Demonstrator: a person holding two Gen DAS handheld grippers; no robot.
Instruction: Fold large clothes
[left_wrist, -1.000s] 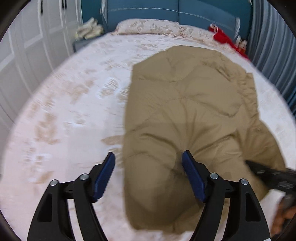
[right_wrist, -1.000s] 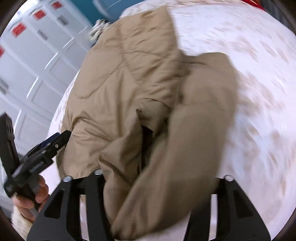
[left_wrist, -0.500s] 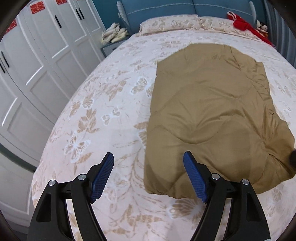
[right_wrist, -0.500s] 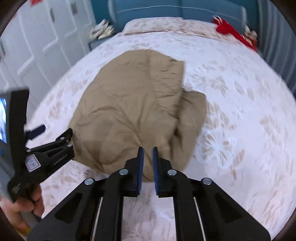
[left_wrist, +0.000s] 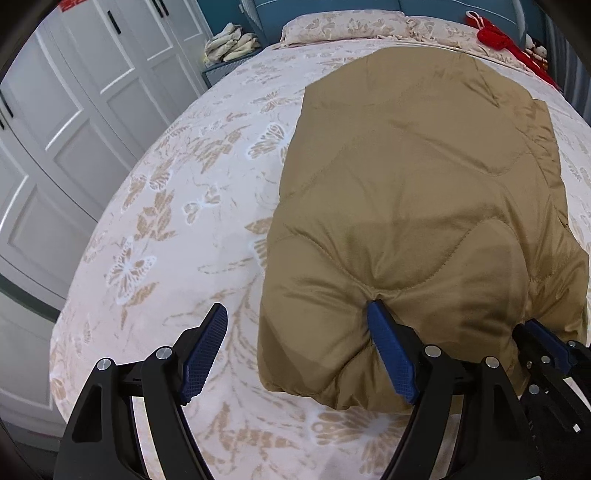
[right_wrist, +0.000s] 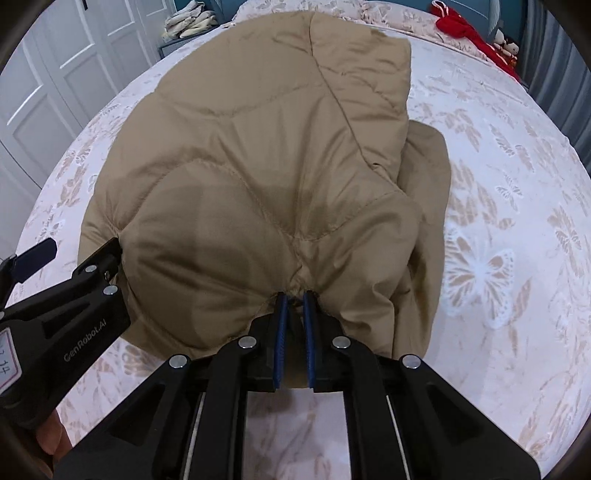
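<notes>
A tan quilted jacket lies folded on the bed, on a cream bedspread printed with beige butterflies and leaves, its near hem bulging toward both cameras. The left gripper hangs over the jacket's near left corner with its blue-padded fingers spread wide; the left finger is over bare bedspread, while the right finger's tip presses into a seam dimple in the padded fabric, so nothing is pinched. The right gripper has just been closing, and its fingers now stand almost pressed together, pinching a small gathered tuck of the jacket's near edge between the pads. In the right wrist view the left gripper shows at the jacket's left edge. A sleeve or side panel sticks out from under the folded body on the right. White wardrobe doors stand left of the bed; a red item lies near the pillows at the far end.
</notes>
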